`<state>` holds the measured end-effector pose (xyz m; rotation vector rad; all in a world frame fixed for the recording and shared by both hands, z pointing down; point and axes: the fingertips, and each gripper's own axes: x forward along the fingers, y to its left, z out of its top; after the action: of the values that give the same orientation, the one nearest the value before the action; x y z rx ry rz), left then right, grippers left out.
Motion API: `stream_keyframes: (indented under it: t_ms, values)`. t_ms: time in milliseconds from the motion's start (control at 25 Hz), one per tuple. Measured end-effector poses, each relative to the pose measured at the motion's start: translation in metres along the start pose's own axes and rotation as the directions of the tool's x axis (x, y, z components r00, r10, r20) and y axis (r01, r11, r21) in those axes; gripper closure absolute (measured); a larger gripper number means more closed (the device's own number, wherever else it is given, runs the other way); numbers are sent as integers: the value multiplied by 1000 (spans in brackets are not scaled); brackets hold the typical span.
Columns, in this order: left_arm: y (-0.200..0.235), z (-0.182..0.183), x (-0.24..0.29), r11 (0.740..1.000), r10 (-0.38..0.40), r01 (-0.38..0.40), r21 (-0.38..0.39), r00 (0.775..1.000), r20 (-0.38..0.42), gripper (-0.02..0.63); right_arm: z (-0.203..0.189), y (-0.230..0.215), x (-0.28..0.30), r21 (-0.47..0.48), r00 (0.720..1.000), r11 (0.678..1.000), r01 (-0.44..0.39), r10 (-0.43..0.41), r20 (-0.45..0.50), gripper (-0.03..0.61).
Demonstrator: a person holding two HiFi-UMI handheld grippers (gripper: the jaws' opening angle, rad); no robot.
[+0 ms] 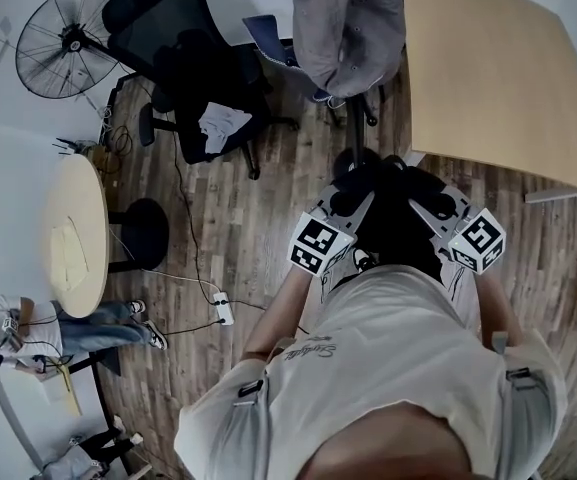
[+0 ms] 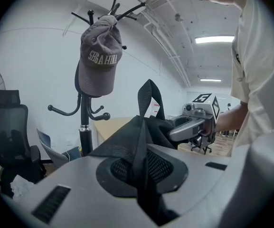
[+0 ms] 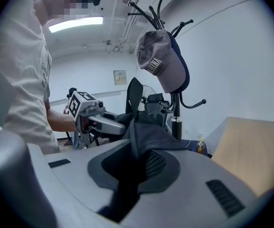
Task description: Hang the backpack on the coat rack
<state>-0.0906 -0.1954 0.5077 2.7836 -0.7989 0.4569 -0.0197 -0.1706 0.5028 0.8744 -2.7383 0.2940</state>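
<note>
I hold a black backpack (image 1: 396, 220) up between both grippers, in front of the person's chest. My left gripper (image 1: 352, 204) is shut on its fabric (image 2: 139, 141), which runs down between the jaws. My right gripper (image 1: 426, 206) is shut on the other side (image 3: 141, 139). The backpack's carry loop (image 2: 150, 95) stands upright between them. The coat rack (image 2: 83, 113) stands just beyond, with a grey cap (image 2: 99, 61) on its top hooks; its lower hooks (image 2: 65, 111) are bare. From above, the cap (image 1: 348, 23) covers the rack's top. Each gripper view shows the other gripper: (image 2: 193, 125), (image 3: 96, 118).
A wooden table (image 1: 498, 68) lies to the right of the rack. A black office chair (image 1: 198, 78) and a fan (image 1: 63, 38) stand at the back left. A round table (image 1: 73, 233), a seated person (image 1: 28, 333) and a power strip (image 1: 224, 313) are on the left.
</note>
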Motion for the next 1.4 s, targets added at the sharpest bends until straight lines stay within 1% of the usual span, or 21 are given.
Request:
stream_keyframes:
  t_ms: [160,360,880,1000,1120,1400]
  values:
    - [13,-3,4,998,33,-35,-54,999,-23,568,-1,-12,12,-14,999,999,-38,38,-13,540]
    - [32,-5,14,992,79,-83,-93,996,-52,567,-3,-33,29,-17,996,996,-89,88,-20,540]
    - [88,-19,44,974,182,-194,-119,978,-104,565,-16,-85,80,5,978,979,-205,205,-31,538]
    - [96,-25,48,969,197,-212,-128,973,-119,563,-22,-92,88,19,974,975,-223,223,-42,538]
    - [101,-29,53,966,204,-221,-131,970,-134,563,-27,-98,93,55,970,970,-237,240,-48,537]
    - [115,-45,64,961,198,-225,-158,966,-168,562,-42,-109,107,98,962,963,-252,260,-79,537]
